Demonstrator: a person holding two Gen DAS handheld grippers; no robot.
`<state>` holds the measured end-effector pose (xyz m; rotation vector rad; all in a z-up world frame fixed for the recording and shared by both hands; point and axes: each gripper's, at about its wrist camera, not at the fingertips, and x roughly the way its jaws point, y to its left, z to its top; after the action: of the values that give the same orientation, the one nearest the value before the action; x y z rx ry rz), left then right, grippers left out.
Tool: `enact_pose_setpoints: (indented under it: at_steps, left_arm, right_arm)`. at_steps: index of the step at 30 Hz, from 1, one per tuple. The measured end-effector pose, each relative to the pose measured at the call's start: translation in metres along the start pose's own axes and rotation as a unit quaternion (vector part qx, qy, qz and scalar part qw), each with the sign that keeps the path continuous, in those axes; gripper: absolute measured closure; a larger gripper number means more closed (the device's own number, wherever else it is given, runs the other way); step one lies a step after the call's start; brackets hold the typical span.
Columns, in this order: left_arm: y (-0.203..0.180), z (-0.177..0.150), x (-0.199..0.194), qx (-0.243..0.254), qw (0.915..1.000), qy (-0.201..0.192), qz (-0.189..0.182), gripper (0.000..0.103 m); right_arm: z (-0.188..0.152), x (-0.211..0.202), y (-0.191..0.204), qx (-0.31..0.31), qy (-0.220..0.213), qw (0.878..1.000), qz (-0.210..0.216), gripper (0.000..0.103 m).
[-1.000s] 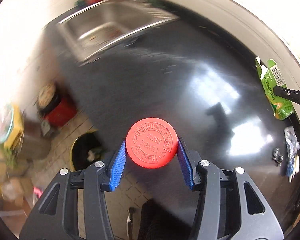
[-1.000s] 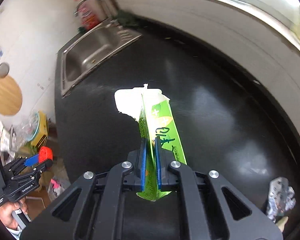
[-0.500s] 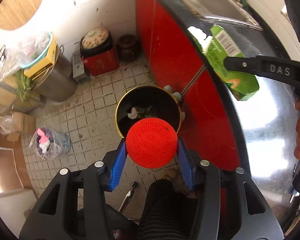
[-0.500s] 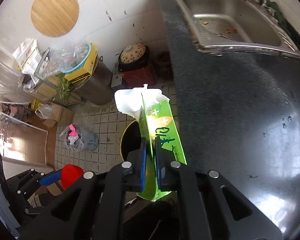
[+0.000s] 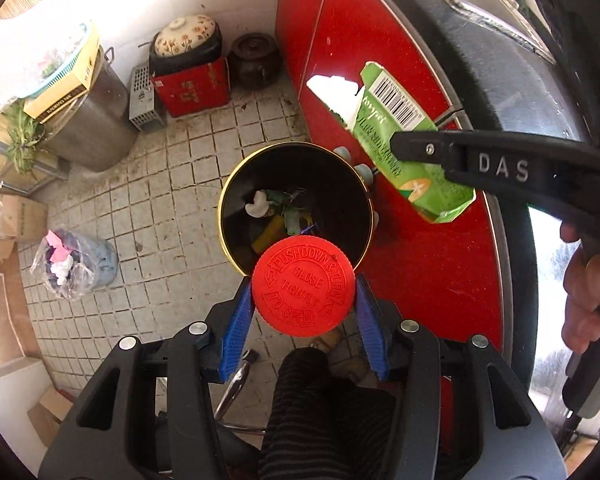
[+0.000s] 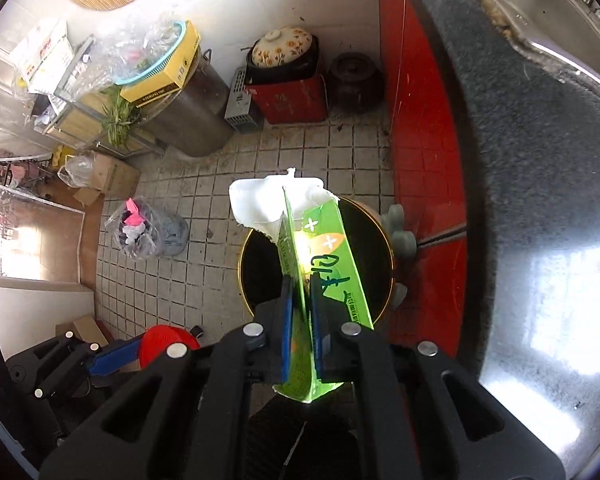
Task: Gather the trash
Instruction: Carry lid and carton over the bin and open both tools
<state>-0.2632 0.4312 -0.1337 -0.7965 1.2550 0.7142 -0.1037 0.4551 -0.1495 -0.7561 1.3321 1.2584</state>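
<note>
Left gripper (image 5: 304, 308) is pointing straight down, clamping the red cap (image 5: 304, 286) face-up over the near rim of the bin (image 5: 236, 184). Right gripper (image 6: 300, 320) is pinching the green carton (image 6: 324, 264), long axis running away, torn end far, above the bin.

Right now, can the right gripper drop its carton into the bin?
Probably yes. The right gripper holds the green carton over the open black bin, with nothing between them; the left gripper sits off to one side.
</note>
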Motion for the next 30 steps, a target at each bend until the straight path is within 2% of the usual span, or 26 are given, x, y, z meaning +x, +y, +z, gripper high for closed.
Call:
enact_pose_setpoints:
  at_steps: [11, 15, 16, 17, 18, 20, 25, 27, 29, 30]
  left_arm:
    - [0.005, 0.007, 0.026, -0.011, 0.9995, 0.023, -0.017, 0.054]
    - [0.005, 0.010, 0.031, -0.013, 0.9989, 0.032, -0.033, 0.054]
    - [0.005, 0.011, 0.033, -0.012, 0.9979, 0.040, -0.049, 0.045]
    - [0.006, 0.011, 0.032, -0.016, 0.9979, 0.038, -0.049, 0.021]
    - [0.009, 0.011, 0.028, -0.021, 0.9987, 0.025, -0.040, 0.010]
    - [0.014, 0.010, 0.014, -0.027, 0.9993, -0.008, -0.027, 0.009]
    - [0.038, 0.012, -0.034, -0.058, 0.9959, -0.070, -0.005, 0.008]
    - [0.038, 0.016, -0.052, -0.054, 0.9936, -0.095, 0.027, 0.007]
    - [0.026, 0.023, -0.064, -0.046, 0.9913, -0.111, 0.053, 0.007]
    - [0.017, 0.027, -0.067, -0.041, 0.9910, -0.115, 0.055, 0.007]
  right_arm:
    - [0.001, 0.020, 0.000, -0.004, 0.019, 1.000, 0.002, 0.094]
    - [0.006, 0.019, 0.004, -0.009, 0.009, 1.000, 0.007, 0.094]
    - [0.007, 0.015, 0.004, -0.008, 0.003, 1.000, 0.016, 0.093]
    - [0.009, 0.010, 0.003, -0.005, 0.002, 1.000, 0.019, 0.081]
    - [0.011, 0.003, 0.004, -0.002, -0.001, 1.000, 0.023, 0.041]
    - [0.013, -0.014, 0.005, -0.007, -0.026, 0.999, 0.028, 0.010]
    - [0.007, -0.083, -0.004, -0.009, -0.100, 0.995, 0.029, 0.009]
    - [-0.007, -0.119, -0.021, 0.002, -0.153, 0.988, 0.002, 0.007]
    - [-0.033, -0.153, -0.054, 0.032, -0.201, 0.978, -0.049, 0.007]
    - [-0.052, -0.167, -0.077, 0.058, -0.218, 0.972, -0.073, 0.007]
